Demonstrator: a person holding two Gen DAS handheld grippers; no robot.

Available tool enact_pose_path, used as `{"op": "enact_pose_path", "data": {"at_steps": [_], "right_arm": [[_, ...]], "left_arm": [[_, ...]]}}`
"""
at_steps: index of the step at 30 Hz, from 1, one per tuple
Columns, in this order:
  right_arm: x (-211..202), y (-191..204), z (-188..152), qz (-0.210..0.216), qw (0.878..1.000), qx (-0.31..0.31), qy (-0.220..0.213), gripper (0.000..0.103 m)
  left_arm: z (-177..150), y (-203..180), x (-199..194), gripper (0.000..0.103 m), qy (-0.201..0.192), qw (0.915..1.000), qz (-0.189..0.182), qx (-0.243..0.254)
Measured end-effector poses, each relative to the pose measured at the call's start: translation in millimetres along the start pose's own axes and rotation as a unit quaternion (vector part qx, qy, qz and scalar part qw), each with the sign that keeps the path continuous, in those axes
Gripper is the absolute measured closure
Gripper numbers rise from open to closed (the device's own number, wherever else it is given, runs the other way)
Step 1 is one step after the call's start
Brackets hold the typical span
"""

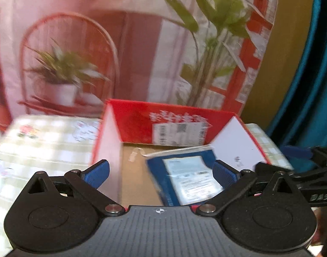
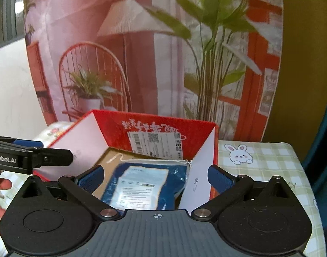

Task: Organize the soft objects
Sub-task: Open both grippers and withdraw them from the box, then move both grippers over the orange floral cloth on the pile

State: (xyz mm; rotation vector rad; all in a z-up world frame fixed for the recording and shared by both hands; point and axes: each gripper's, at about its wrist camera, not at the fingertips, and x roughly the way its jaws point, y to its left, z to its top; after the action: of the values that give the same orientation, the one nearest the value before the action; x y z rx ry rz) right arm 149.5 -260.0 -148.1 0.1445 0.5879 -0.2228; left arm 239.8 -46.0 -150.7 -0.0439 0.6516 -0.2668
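A blue soft packet with a white label (image 1: pixel 184 180) (image 2: pixel 144 186) lies inside an open red cardboard box (image 1: pixel 174 124) (image 2: pixel 154 128) with white flaps and a brown floor. My left gripper (image 1: pixel 161 173) is open and empty, hovering over the box's near edge, the packet just ahead of its right finger. My right gripper (image 2: pixel 156 178) is open and empty, hovering above the packet, not touching it. The left gripper also shows from the side at the left of the right wrist view (image 2: pixel 30 156). The right gripper shows at the right edge of the left wrist view (image 1: pixel 308 160).
The box stands on a table with a green checked cloth (image 1: pixel 45 145) (image 2: pixel 270 162) printed with bunnies. A printed backdrop (image 1: pixel 120 42) of plants and a chair hangs behind. A teal curtain (image 1: pixel 308 75) hangs at right. A hand (image 2: pixel 2 186) is at the left.
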Motion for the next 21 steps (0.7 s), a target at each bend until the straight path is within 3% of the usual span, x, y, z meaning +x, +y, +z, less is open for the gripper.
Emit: {"op": "enact_pose_path", "data": {"at_steps": [3, 6, 9, 17, 21], "right_arm": [[-20.7, 7.9, -9.0, -0.01, 0.999, 0.003, -0.032, 0.0], [-38.0, 19.5, -22.6, -0.019, 0.999, 0.004, -0.05, 0.0], [-54.5, 31.1, -39.9, -0.009, 0.998, -0.007, -0.056, 0.0], [-85.6, 52.5, -92.3, 0.007, 0.999, -0.005, -0.033, 0.0], [-86.7, 59.7, -120.3, 0.027, 1.0, 0.006, 0.012, 0.0]], "left_arm": [[-7.6, -3.1, -22.2, 0.0, -0.01, 0.9993, 0.032, 0.02], [-22.0, -3.2, -45.5, 0.0, -0.022, 0.9982, 0.035, 0.044], [-41.6, -0.1, -61.4, 0.0, -0.007, 0.9974, 0.04, 0.059], [-104.0, 3.6, -89.1, 0.0, 0.045, 0.9962, 0.032, 0.067], [-128.5, 5.9, -91.8, 0.0, 0.068, 0.996, 0.025, 0.052]]}}
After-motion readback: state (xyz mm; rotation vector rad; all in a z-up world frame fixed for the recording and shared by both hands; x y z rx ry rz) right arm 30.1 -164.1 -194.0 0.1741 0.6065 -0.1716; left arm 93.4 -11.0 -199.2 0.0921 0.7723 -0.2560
